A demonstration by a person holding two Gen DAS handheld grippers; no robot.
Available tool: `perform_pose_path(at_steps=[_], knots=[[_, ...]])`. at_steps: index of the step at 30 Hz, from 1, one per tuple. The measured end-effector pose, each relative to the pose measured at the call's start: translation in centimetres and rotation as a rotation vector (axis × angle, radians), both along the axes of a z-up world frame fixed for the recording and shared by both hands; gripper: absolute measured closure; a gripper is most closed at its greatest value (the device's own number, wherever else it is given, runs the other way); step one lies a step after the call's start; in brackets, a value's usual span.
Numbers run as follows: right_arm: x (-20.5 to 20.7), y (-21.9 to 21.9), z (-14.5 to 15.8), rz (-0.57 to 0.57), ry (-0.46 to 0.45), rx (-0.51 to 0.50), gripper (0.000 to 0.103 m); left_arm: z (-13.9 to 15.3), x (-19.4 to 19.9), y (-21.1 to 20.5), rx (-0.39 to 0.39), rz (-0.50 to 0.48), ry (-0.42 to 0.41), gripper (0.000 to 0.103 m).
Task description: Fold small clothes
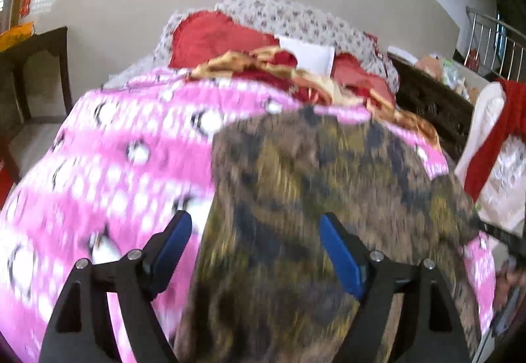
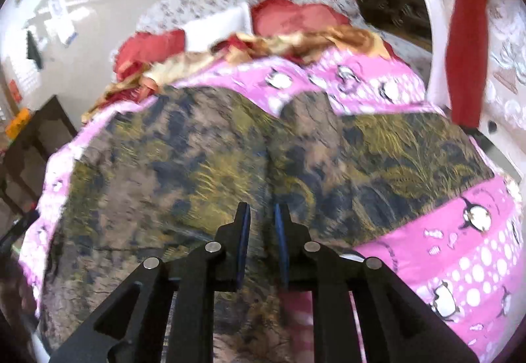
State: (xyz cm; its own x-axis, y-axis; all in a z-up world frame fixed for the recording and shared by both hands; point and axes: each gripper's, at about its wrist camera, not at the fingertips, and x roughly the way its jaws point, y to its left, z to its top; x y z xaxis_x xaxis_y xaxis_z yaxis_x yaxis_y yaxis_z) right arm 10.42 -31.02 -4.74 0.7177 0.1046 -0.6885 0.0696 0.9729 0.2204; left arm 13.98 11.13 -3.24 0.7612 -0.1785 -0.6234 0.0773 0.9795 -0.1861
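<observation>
So the camo-print garment [image 1: 312,198] is spread flat on the pink penguin blanket [image 1: 115,165] covering the bed, toward the near edge. On the left, the left tool [image 1: 254,244] is held above the garment's left edge, jaws spread wide, nothing pinched. Over to the right, the right tool [image 2: 263,231] is seen above the garment's middle, jaws only slightly parted, and no cloth is gripped. Red pillows [image 1: 210,37] are piled at the far edge.
</observation>
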Motion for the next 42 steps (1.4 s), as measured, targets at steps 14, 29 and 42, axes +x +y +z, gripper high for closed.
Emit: perform_pose_path(at_steps=[14,29,42], knots=[[8.3,3.9,-5.2,-0.035,0.117,-0.109,0.083,-7.7,9.1,-4.0,0.107,0.056,0.175,0.085],[4.3,9.4,-3.0,0.085,0.151,-0.177,0.078,-5.8,2.6,-6.4,0.141,-0.089,0.208,0.048],[-3.4,-7.5,2.0,-0.215,-0.020,-0.083,0.041,-6.1,-1.9,-5.0,0.127,-0.087,0.121,0.004]])
